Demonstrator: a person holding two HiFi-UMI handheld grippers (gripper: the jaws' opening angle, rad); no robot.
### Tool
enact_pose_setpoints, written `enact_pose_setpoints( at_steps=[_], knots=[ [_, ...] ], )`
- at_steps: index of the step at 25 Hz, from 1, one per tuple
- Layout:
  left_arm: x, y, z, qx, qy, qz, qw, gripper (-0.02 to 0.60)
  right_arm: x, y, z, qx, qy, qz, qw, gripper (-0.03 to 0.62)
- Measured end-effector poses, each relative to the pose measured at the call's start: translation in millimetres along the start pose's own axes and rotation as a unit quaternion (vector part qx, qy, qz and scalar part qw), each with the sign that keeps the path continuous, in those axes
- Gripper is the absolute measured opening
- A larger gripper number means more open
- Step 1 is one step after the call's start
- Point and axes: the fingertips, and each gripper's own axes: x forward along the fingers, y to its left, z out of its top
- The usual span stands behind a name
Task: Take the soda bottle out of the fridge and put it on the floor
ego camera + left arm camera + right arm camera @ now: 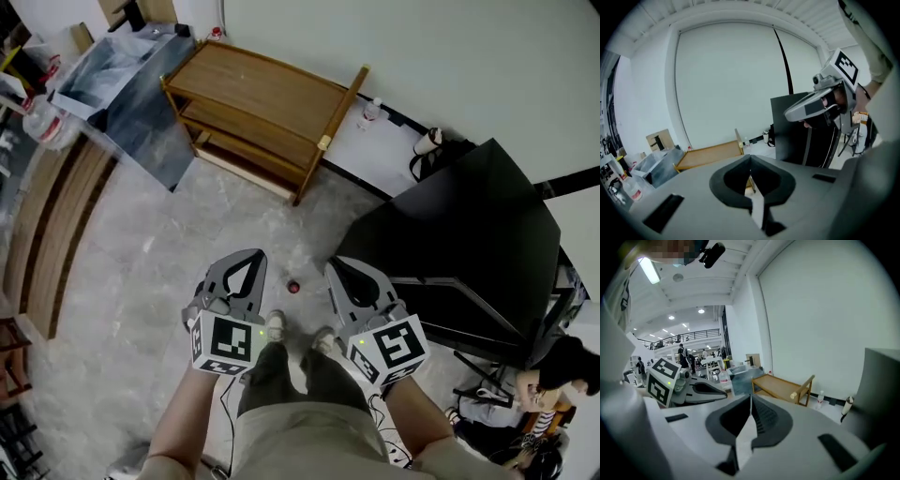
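**Grippers.** The left gripper (249, 259) has its jaws closed tip to tip with nothing between them. The right gripper (339, 268) is the same, shut and empty. I hold both side by side in front of the body, pointing forward and somewhat down.

**Task object.** A small red-topped item (293, 287) stands on the floor (141, 281), just ahead of the shoes. In the head view it sits midway between the two grippers. I judge it to be the soda bottle standing upright, cap towards the camera and long axis vertical, but it is too small to confirm. Neither gripper view shows it. It lies below both grippers, and neither is clearly nearer.

**Fridge.** The black cabinet (469, 225) at the right, which I take for the fridge, stands near that spot. I cannot tell whether its door is shut.

**Surroundings.**
- A wooden shelf unit (262, 103) stands near the far wall.
- A clear bottle (372, 112) sits at the wall edge of the floor, beside the shelf unit.
- Nothing stands between the grippers and the red item.

**Assessment.** If my reading holds, the placing looks complete.
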Motion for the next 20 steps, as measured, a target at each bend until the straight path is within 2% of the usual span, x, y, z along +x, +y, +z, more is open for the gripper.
enact_pose_setpoints(
  at_steps=[8, 13, 16, 20],
  knots=[
    [-41.8, -13.5, 96.1, 0.047, -0.069, -0.017, 0.9963, 0.006, -73.3, -6.5, 77.9, -0.029, -0.072, -0.041, 0.996, 0.003],
    [-73.4, -29.9, 159.3, 0.046, -0.143, -0.036, 0.988, 0.006, -115.7, -8.9, 110.5, -0.045, -0.099, -0.06, 0.992, 0.003],
    [-87.8, -42.7, 186.7, 0.054, -0.167, -0.051, 0.9831, 0.006, -140.7, -10.7, 125.2, -0.054, -0.112, -0.076, 0.989, 0.003],
    [-104.6, -64.1, 213.7, 0.087, -0.186, -0.071, 0.9761, 0.006, -178.3, -13.0, 144.1, -0.062, -0.133, -0.101, 0.984, 0.003]
  ],
)
